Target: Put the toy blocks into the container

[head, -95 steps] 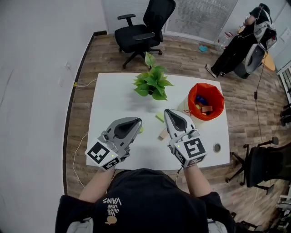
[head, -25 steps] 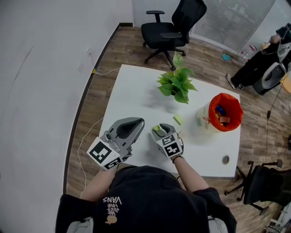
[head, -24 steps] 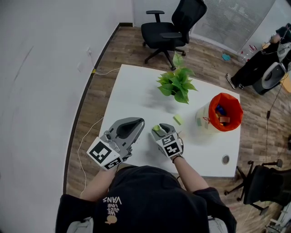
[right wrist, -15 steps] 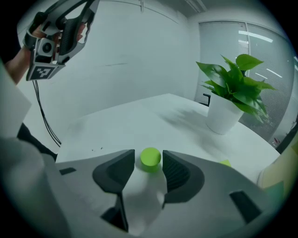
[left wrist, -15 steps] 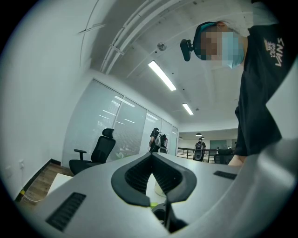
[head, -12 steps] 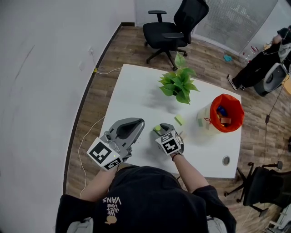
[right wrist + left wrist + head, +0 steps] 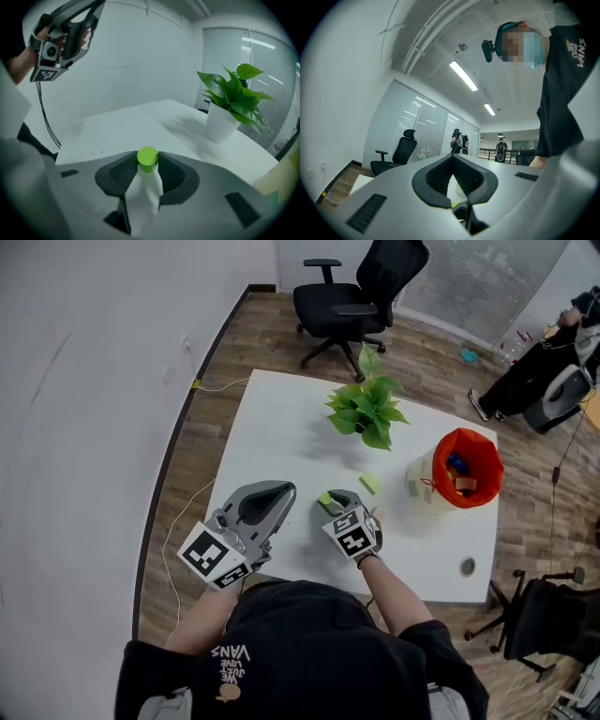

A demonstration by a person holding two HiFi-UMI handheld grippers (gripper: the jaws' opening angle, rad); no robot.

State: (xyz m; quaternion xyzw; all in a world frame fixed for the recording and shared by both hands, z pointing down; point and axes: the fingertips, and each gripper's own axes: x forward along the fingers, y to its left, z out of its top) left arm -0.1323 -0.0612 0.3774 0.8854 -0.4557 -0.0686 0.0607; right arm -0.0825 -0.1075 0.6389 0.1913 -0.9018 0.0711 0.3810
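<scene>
**A:** Where's the block?
**B:** The green cylinder [image 7: 148, 157] sits between the right gripper's [image 7: 330, 501] jaws, which have just been closing. Both pads seem to touch it.
**A:** Advice?
**B:** Grip firmly, lift straight off the white table [image 7: 281, 427], then cross to the orange container [image 7: 441, 451]. The left gripper [image 7: 453, 157] is closed and empty

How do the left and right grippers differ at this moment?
The left gripper has its jaws together with nothing between them. The right gripper has just been closing its jaws on a green cylinder block, and its pads touch the block on both sides. The left gripper points level, while the right gripper tilts down toward the table. Both are hand-held, side by side at the table's near edge.
</scene>
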